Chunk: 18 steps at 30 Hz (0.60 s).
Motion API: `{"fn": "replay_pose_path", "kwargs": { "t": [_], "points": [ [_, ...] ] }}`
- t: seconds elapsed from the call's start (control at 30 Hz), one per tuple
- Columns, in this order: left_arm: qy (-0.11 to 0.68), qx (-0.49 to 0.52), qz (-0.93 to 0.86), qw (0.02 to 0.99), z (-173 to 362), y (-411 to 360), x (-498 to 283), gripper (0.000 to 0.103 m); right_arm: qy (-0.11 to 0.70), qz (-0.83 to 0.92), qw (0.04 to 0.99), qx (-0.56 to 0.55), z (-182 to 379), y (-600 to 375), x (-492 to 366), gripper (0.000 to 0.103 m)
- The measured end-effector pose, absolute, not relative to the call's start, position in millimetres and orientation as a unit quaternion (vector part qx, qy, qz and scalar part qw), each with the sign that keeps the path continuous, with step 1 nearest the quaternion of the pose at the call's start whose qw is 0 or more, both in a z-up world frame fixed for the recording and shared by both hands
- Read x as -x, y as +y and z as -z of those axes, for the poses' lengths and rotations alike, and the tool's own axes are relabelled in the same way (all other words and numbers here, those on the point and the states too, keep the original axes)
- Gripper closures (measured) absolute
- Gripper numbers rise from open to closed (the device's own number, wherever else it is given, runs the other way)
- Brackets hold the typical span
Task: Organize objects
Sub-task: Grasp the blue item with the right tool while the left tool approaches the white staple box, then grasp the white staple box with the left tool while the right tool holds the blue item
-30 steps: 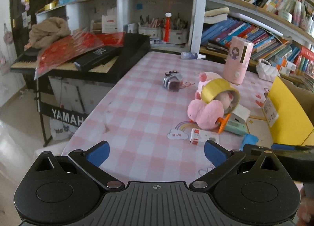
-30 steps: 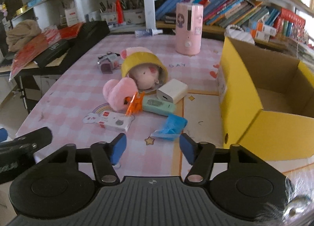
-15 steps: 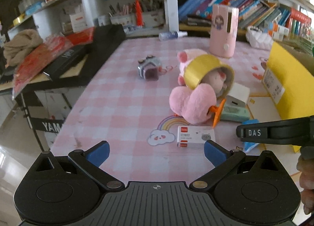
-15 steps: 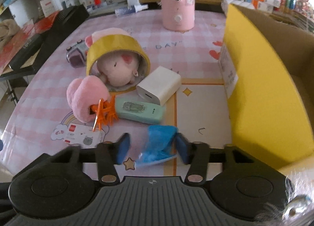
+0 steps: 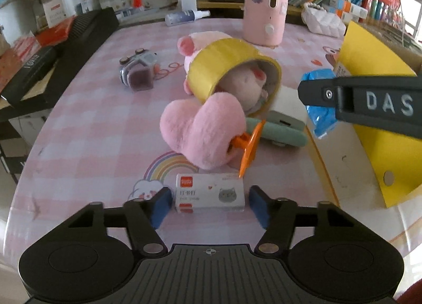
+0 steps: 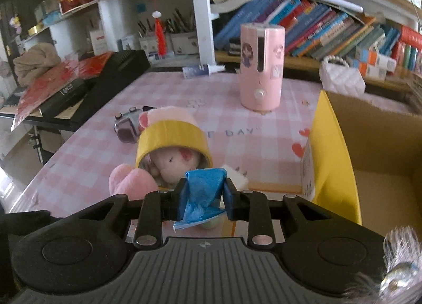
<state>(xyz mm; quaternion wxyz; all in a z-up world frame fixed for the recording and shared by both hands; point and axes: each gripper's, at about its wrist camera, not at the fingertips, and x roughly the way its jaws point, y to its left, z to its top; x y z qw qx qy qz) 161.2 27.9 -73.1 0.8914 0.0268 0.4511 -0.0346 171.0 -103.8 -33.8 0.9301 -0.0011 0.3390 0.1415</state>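
Note:
A small white box with a red label and a cat picture (image 5: 209, 194) lies on the pink checked tablecloth (image 5: 105, 124). My left gripper (image 5: 209, 206) is closing on it, its blue pads at the box's two short ends. My right gripper (image 6: 204, 198) is closing on a crumpled blue packet (image 6: 203, 193), which is pinched between its pads and held above the table. In the left wrist view this packet (image 5: 320, 119) hangs beside the yellow cardboard box (image 5: 369, 66), whose open top (image 6: 332, 145) is to the right.
Behind the white box lie a pink heart plush (image 5: 203, 129), an orange clip (image 5: 249, 145), a green case (image 5: 284, 135), a white charger (image 5: 287, 108) and a plush pig inside a yellow tape roll (image 5: 224, 66). Further back are a toy camera (image 5: 138, 71), a pink cylinder (image 5: 265, 5) and bookshelves.
My left gripper came down and forward to the white box and its jaws narrowed around it. My right gripper closed on the blue packet and lifted it off the table.

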Motion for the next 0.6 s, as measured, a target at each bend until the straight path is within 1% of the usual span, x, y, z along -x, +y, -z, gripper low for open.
{"fn": "replay_pose_path", "kwargs": {
  "t": [0.03, 0.37, 0.6],
  "points": [
    [0.45, -0.028, 0.035, 0.892, 72, 28, -162, 0.051, 0.338, -0.144, 0.93, 0.003, 33, -105, -171, 0.077],
    [0.457, -0.006, 0.018, 0.89, 63, 51, -148, 0.051, 0.352, -0.155, 0.923, -0.01, 34, -97, -165, 0.077],
    [0.42, 0.024, 0.015, 0.907, 38, 75, -117, 0.051, 0.353, -0.155, 0.923, -0.011, 26, -91, -142, 0.077]
  ]
}}
